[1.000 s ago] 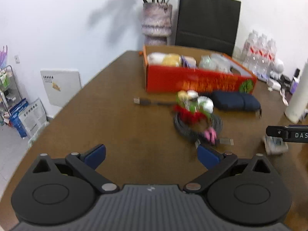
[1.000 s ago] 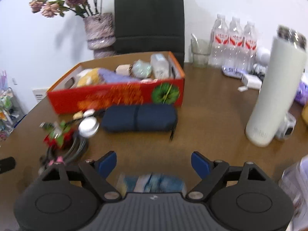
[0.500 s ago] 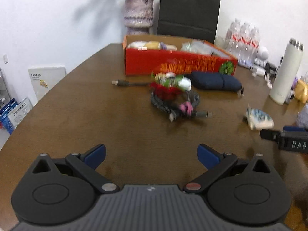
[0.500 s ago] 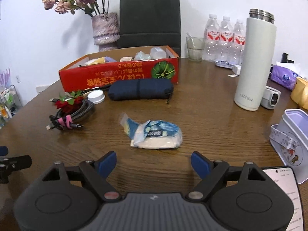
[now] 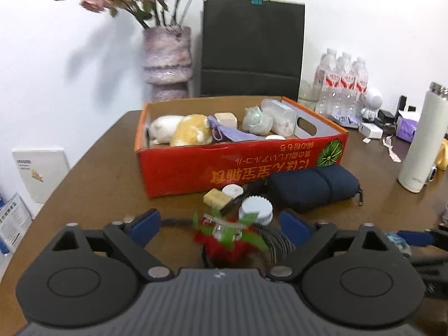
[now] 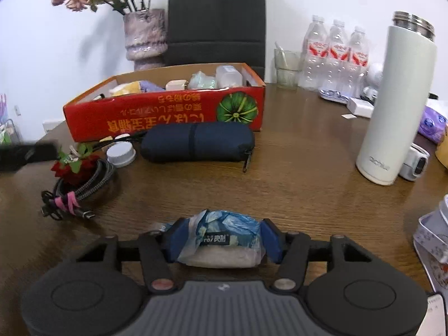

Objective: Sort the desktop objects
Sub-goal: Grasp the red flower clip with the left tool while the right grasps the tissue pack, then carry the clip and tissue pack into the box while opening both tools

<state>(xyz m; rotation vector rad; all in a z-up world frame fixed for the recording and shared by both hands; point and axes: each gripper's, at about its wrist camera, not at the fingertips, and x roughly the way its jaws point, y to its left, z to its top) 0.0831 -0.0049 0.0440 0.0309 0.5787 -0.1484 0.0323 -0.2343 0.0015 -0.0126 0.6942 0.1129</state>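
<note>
My right gripper [image 6: 222,238] is shut on a blue and white snack packet [image 6: 224,238], low over the table. My left gripper [image 5: 219,225] is open, its jaws on either side of a red artificial rose [image 5: 226,238] that lies on a coiled black cable [image 5: 275,245]. The rose [image 6: 73,165] and the cable [image 6: 84,187], tied with a pink band, also show in the right wrist view. The red cardboard box [image 5: 240,165] holds several items behind them; it also shows in the right wrist view [image 6: 165,116].
A navy pouch [image 6: 197,141], a white cap [image 6: 121,153] and a yellow block [image 5: 217,197] lie in front of the box. A white thermos [image 6: 394,103], water bottles [image 6: 334,56], a vase [image 5: 167,61], a black bag [image 5: 252,47] and a tin [image 6: 434,232] stand around.
My right gripper moved forward and closed on the snack packet. My left gripper moved forward to the rose and cable, staying open.
</note>
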